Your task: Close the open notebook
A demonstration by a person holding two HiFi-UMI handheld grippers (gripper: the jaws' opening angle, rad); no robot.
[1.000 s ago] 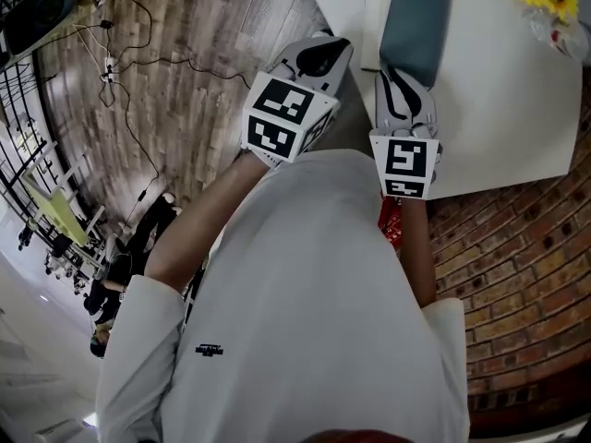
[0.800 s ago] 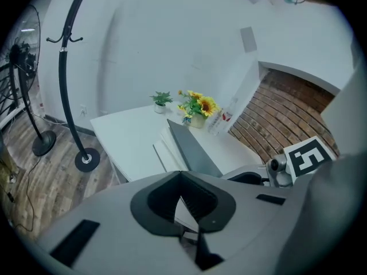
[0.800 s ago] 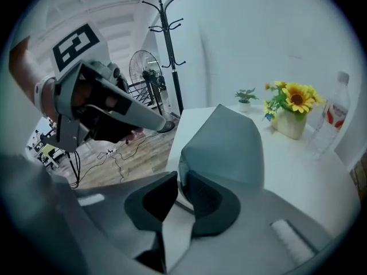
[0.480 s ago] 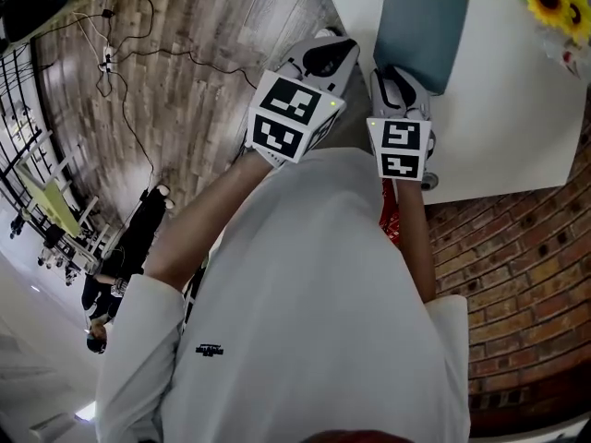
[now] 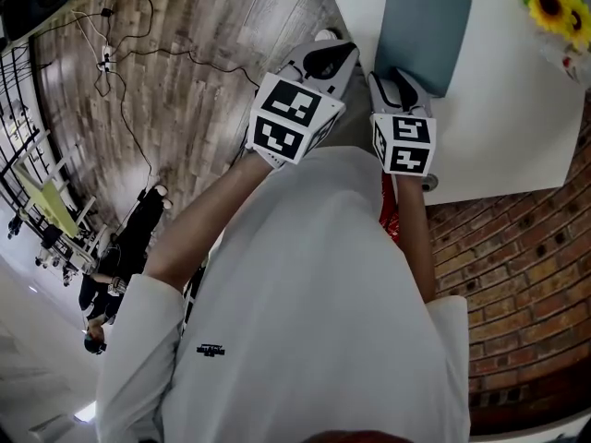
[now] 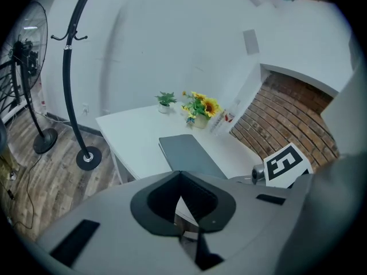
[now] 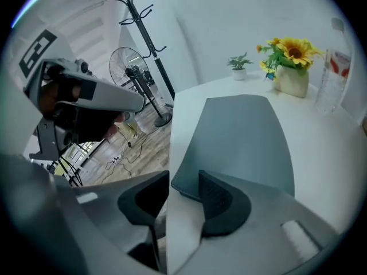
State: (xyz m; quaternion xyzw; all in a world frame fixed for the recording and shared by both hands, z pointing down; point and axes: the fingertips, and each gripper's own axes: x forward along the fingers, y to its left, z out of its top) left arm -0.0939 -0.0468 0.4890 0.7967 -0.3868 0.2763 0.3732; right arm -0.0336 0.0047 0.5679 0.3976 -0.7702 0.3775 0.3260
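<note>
A white table stands on a wooden plank floor, against a white wall and next to a red brick wall. At the table's far edge sit sunflowers in a pale pot, with a small green plant in a white pot to one side and a clear bottle with a red label to the other. A black coat stand rises from the floor beside the table, a standing fan near it. Dark cables trail loosely across the planks.
</note>
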